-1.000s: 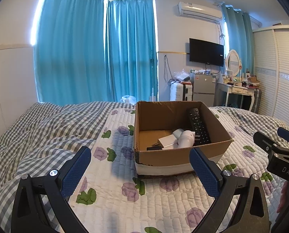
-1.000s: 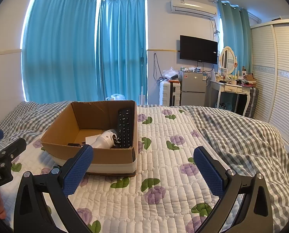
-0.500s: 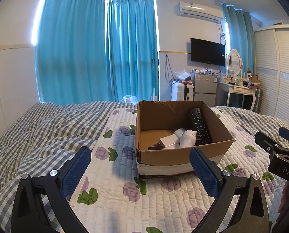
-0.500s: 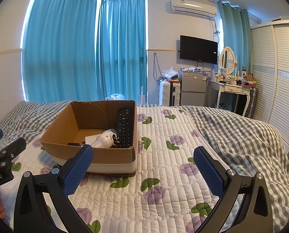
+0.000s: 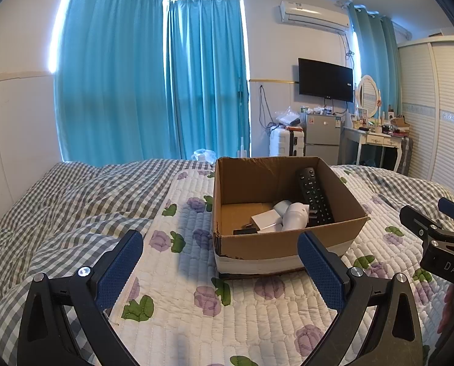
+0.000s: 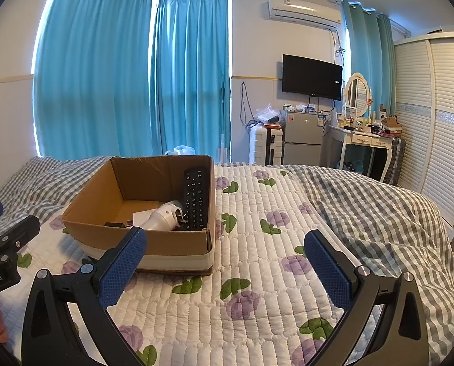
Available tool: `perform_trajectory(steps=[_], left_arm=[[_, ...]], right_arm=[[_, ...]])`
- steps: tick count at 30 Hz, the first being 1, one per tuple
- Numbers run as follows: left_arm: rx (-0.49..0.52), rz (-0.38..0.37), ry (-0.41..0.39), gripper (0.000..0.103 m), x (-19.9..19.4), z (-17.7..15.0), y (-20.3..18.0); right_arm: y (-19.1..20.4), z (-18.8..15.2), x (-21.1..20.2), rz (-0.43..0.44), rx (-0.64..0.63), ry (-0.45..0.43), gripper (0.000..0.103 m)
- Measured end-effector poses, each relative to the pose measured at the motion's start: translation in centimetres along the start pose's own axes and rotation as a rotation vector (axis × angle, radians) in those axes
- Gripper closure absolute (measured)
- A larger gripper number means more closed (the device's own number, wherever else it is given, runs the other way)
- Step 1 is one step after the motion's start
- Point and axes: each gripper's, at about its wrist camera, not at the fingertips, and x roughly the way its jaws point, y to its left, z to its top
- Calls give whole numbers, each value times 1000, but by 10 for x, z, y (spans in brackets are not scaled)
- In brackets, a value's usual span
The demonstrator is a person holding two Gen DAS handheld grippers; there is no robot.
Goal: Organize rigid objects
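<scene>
Pretty much the whole lower half of both views is taken up by the bed [image 5: 83,201], which is covered by a grey-and-white checked blanket [image 6: 379,207] and a white quilt [image 6: 257,244] printed with purple flowers and green leaves. An open cardboard box [image 5: 288,244] is seen sitting on the quilt, with a white band wrapped around its base.

Inside the box, a black remote control [image 5: 314,195] is leaned against the right-hand wall, buttons facing up. A white plug-type adapter [image 6: 162,218] is laid beside it, touching or nearly touching the remote's lower end, prongs visible from the right wrist view. A flat white card-like piece [image 5: 266,219] is tucked in next to the adapter, and a small dark flat item [image 5: 245,231] is laid against the near wall; what it is can't really be told.

The left gripper [image 5: 220,267] is held wide open just in front of the box, nothing between its blue pads, which aren't touching anything. The right gripper [image 6: 227,267] is also spread wide and empty, held over the quilt just right of the box.

Further back, teal curtains [image 5: 153,91], a wall-mounted TV [image 6: 311,77] and an air conditioner [image 5: 314,17] can be made out.
</scene>
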Motion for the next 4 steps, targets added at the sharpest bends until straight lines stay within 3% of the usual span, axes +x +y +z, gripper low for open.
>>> perform_trajectory(steps=[4], left_arm=[[2,7,3,0,1,-1,0]], right_arm=[[-1,-1,0,-6,0,-2,0]])
